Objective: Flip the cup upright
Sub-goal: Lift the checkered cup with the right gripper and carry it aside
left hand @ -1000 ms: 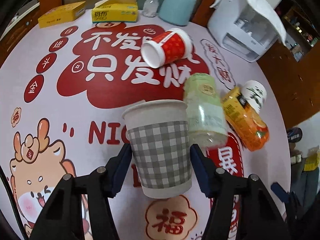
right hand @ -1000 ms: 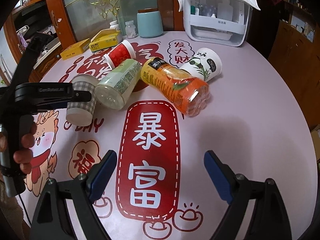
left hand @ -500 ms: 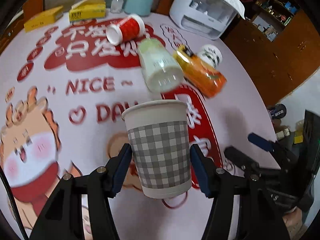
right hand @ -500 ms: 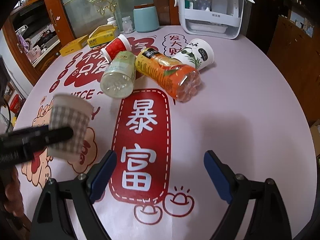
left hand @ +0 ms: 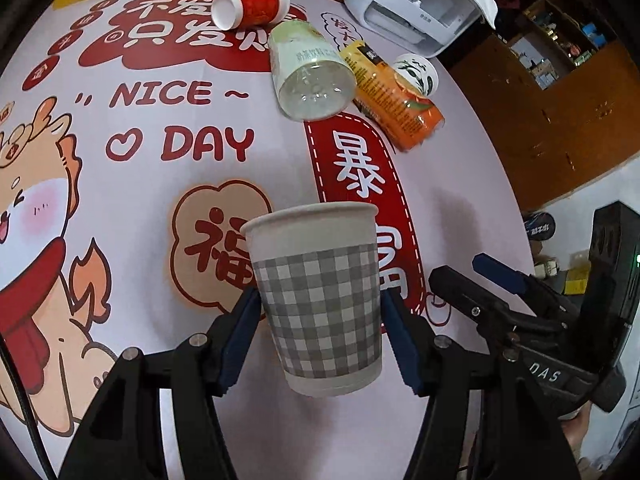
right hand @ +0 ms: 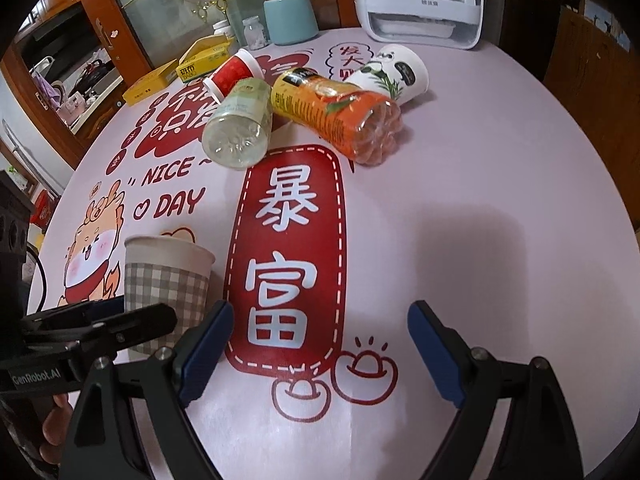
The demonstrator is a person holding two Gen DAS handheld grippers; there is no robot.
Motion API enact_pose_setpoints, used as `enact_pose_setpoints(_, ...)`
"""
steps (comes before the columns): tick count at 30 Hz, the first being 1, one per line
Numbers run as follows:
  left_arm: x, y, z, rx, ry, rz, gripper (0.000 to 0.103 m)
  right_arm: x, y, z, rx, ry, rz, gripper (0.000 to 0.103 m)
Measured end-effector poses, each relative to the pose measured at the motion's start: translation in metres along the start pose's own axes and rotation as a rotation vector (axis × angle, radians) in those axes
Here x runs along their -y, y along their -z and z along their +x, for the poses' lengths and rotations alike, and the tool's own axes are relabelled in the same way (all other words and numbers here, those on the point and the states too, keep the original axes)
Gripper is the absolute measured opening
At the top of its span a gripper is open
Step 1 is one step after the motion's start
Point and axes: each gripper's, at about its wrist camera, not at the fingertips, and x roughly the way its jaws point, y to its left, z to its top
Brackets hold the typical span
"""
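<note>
My left gripper is shut on a grey-checked paper cup. The cup is upright, mouth up, held above the printed tablecloth near the front of the table. The cup also shows at the left of the right wrist view, with the left gripper's arm across its lower part. My right gripper is open and empty over the front of the table, just right of the cup. It shows at the right of the left wrist view.
A red cup, a clear bottle, an orange juice bottle and a panda cup lie on their sides mid-table. Yellow boxes, a teal jar and a white appliance stand at the back.
My left gripper has carried the checked cup away from the lying bottles toward the table's front, beside the right gripper. The right gripper stayed open and moved little.
</note>
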Motion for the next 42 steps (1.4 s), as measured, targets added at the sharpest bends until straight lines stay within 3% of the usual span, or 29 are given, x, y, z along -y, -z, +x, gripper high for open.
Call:
enact_pose_setpoints(5, 0.002, 0.0, 0.001, -0.001, -0.013, 0.034, 0.062, 0.001, 0.003, 0.004, -0.017, -0.013, 0.001, 0.089)
enact_pose_setpoints(7, 0.001, -0.001, 0.001, -0.012, -0.012, 0.033, 0.072, 0.001, 0.004, 0.005, -0.025, -0.019, 0.005, 0.089)
enact_pose_setpoints(9, -0.002, -0.001, 0.0, -0.017, -0.011, 0.02, 0.075, 0.002, 0.004, 0.006, -0.033, -0.032, 0.013, 0.089)
enact_pose_setpoints(17, -0.008, -0.002, -0.013, -0.011, 0.019, 0.016, 0.076, 0.004, 0.001, 0.007, -0.06, -0.144, 0.052, 0.089)
enact_pose_setpoints(24, -0.012, 0.003, -0.033, 0.022, 0.005, 0.066, 0.076, -0.015, -0.007, 0.004, -0.056, -0.189, -0.008, 0.089)
enact_pose_setpoints(31, -0.024, 0.013, -0.048, 0.06, -0.022, 0.087, 0.076, -0.03, -0.009, 0.015, -0.111, -0.264, -0.011, 0.089)
enact_pose_setpoints(42, -0.051, 0.02, -0.05, 0.06, -0.015, 0.033, 0.076, -0.047, -0.014, 0.037, -0.202, -0.353, 0.009, 0.089)
